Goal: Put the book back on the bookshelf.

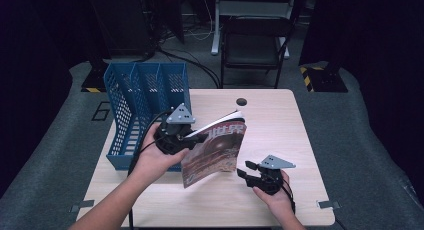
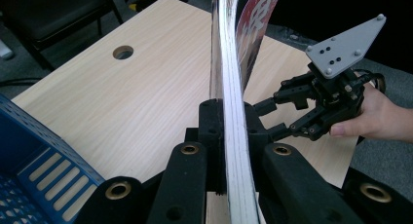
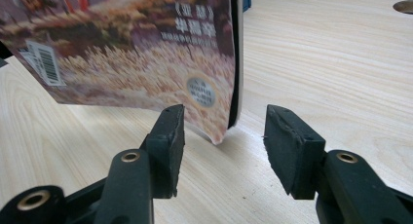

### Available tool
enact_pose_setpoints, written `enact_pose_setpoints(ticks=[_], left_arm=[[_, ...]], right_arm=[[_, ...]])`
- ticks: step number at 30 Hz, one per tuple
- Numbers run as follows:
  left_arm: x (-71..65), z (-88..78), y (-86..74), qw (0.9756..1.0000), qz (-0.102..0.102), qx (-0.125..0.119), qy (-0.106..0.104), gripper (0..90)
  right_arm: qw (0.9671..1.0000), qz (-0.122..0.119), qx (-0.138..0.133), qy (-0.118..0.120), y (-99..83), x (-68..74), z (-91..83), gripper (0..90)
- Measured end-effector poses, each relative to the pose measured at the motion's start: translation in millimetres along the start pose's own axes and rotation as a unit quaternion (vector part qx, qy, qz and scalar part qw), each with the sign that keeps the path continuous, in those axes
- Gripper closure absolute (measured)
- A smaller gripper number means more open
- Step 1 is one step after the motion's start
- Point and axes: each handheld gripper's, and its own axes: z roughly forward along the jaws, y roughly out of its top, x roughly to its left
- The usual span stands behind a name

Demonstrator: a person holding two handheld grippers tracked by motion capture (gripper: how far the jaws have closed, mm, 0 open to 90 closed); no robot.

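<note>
A magazine (image 1: pixel 216 150) with a brown pictured cover is held up over the middle of the table. My left gripper (image 1: pixel 187 138) is shut on its left edge; in the left gripper view the stack of pages (image 2: pixel 233 107) runs upward between the jaws. My right gripper (image 1: pixel 248 169) stands open just right of the magazine's lower corner. In the right gripper view that corner of the magazine (image 3: pixel 146 53) hangs just ahead of the open fingers (image 3: pixel 168 141), not touching them. The right gripper (image 2: pixel 272 119) also appears beyond the pages in the left gripper view.
A blue mesh file holder (image 1: pixel 142 97) with several slots stands at the table's left side, right behind my left hand. The wooden table (image 1: pixel 280 125) has a round cable hole (image 1: pixel 242 101) near its far edge. A black chair (image 1: pixel 255 40) stands beyond the table.
</note>
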Motion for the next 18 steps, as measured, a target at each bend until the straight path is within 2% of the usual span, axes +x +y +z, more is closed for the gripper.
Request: enact_pose_setpoints(ticks=[9, 14, 18], left_arm=[[5.8, -14.4, 1.9, 0.9999, -0.006, -0.01, 0.008, 84.1], [11.1, -24.9, 2.5, 0.9997, -0.007, -0.011, 0.02, 84.1], [14.4, -32.1, 3.4, 0.9993, -0.018, -0.016, 0.028, 84.1]], right_arm=[[1.0, -0.002, 0.006, -0.001, -0.7, -0.7, -0.6, 49.9], [1.0, -0.003, 0.007, -0.005, -2.2, -1.9, 0.2, 50.0], [1.0, 0.002, 0.006, -0.004, -2.7, -1.9, 0.3, 50.0]])
